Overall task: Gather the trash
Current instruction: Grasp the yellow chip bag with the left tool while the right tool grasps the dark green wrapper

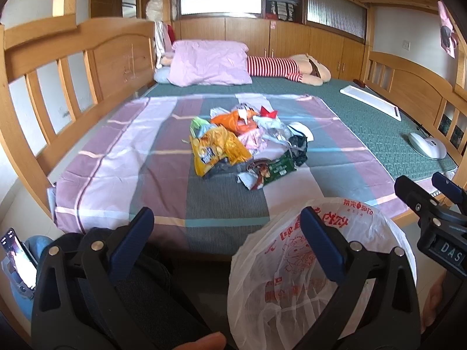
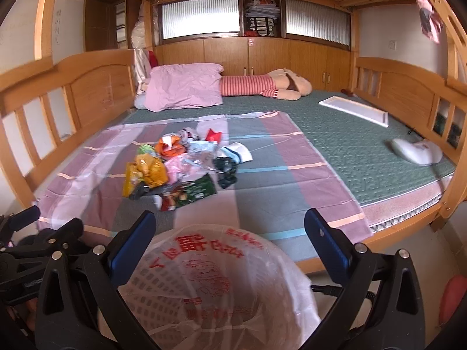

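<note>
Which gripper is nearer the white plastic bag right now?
Right, by a little. The bag bulges between the right gripper's open fingers, while in the left gripper's view it sits off toward the right finger.

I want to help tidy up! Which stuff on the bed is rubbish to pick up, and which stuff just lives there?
For the job:
pile of wrappers
yellow snack bag
green packet
white plastic bag for the rubbish

Just lying about:
pink pillow
striped plush toy
white board
patchwork sheet
</note>
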{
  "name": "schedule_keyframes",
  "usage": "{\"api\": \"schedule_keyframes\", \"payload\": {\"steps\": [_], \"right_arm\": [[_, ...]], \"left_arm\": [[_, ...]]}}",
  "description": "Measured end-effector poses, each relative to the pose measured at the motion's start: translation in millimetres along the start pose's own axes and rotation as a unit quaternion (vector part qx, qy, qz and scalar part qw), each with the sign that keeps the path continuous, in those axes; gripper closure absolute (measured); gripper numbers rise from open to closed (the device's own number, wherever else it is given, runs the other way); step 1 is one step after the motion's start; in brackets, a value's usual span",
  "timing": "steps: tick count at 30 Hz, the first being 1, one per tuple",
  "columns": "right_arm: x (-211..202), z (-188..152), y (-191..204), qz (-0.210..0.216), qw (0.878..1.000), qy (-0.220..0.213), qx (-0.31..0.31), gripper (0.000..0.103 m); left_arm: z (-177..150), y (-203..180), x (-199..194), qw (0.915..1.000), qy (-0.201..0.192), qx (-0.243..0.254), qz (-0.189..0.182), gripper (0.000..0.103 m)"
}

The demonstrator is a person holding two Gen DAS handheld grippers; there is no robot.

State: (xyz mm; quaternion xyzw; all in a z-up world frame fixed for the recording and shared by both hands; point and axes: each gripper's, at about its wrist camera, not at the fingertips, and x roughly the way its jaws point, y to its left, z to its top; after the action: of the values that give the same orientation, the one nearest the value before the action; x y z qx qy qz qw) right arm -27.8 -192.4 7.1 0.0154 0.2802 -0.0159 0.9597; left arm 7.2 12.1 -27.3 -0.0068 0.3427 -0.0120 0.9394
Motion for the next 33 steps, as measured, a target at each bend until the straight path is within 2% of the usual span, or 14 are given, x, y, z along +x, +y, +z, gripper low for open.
{"api": "schedule_keyframes", "payload": {"steps": [5, 6, 7, 9, 12, 15, 17, 18, 19, 21, 26, 28, 30, 33], "right_arm": [[29.0, 6.8, -7.2, -0.07, 0.996, 0.052, -0.033, 0.003], [33.1, 6.9, -11.0, -0.069, 0.996, 0.057, -0.029, 0.003], [34.5, 6.5, -13.2, -0.066, 0.996, 0.058, -0.023, 0.003], [34.8, 8.2, -18.5, -0.039, 0.998, 0.052, -0.005, 0.003], [40.6, 10.9, -21.6, 0.003, 0.998, 0.062, 0.006, 0.003], [45.5, 15.0, -17.5, 0.006, 0.998, 0.067, 0.008, 0.003], [52.0, 16.4, -17.2, 0.013, 0.997, 0.075, 0.015, 0.003], [56.7, 16.3, -16.7, 0.018, 0.996, 0.08, 0.02, 0.003], [62.8, 16.9, -16.5, 0.022, 0.995, 0.089, 0.026, 0.003], [79.1, 19.6, -14.5, 0.037, 0.992, 0.113, 0.042, 0.003], [129.9, 32.6, 6.5, 0.068, 0.983, 0.161, 0.054, 0.003], [152.3, 39.8, 17.5, 0.065, 0.981, 0.175, 0.051, 0.003], [180.9, 47.1, 28.1, 0.066, 0.977, 0.194, 0.062, 0.003], [228.4, 54.4, 42.6, 0.073, 0.965, 0.231, 0.095, 0.004]], "left_arm": [[-11.1, 28.4, 46.7, 0.9916, 0.105, -0.059, -0.048, 0.005], [-12.2, 35.2, 53.2, 0.9888, 0.115, -0.072, -0.061, 0.011], [-12.0, 42.1, 58.7, 0.9871, 0.119, -0.081, -0.071, 0.022], [-5.6, 55.7, 68.8, 0.9875, 0.107, -0.087, -0.077, 0.037], [10.0, 85.3, 95.7, 0.9794, 0.1, -0.146, -0.097, 0.051], [37.2, 106.1, 139.4, 0.9642, 0.116, -0.188, -0.147, 0.051], [56.8, 108.0, 164.8, 0.9649, 0.113, -0.184, -0.15, 0.039], [66.9, 105.4, 181.5, 0.9673, 0.114, -0.174, -0.146, 0.021], [72.2, 103.7, 191.5, 0.9689, 0.114, -0.167, -0.142, 0.016], [81.0, 96.7, 216.8, 0.9726, 0.122, -0.153, -0.126, 0.016], [81.3, 94.7, 267.4, 0.9705, 0.154, -0.148, -0.112, 0.021], [74.2, 99.1, 280.2, 0.9659, 0.177, -0.153, -0.11, 0.037], [68.5, 106.6, 287.7, 0.9576, 0.195, -0.174, -0.122, 0.038], [69.9, 108.4, 282.3, 0.96, 0.182, -0.169, -0.13, 0.051]]}}
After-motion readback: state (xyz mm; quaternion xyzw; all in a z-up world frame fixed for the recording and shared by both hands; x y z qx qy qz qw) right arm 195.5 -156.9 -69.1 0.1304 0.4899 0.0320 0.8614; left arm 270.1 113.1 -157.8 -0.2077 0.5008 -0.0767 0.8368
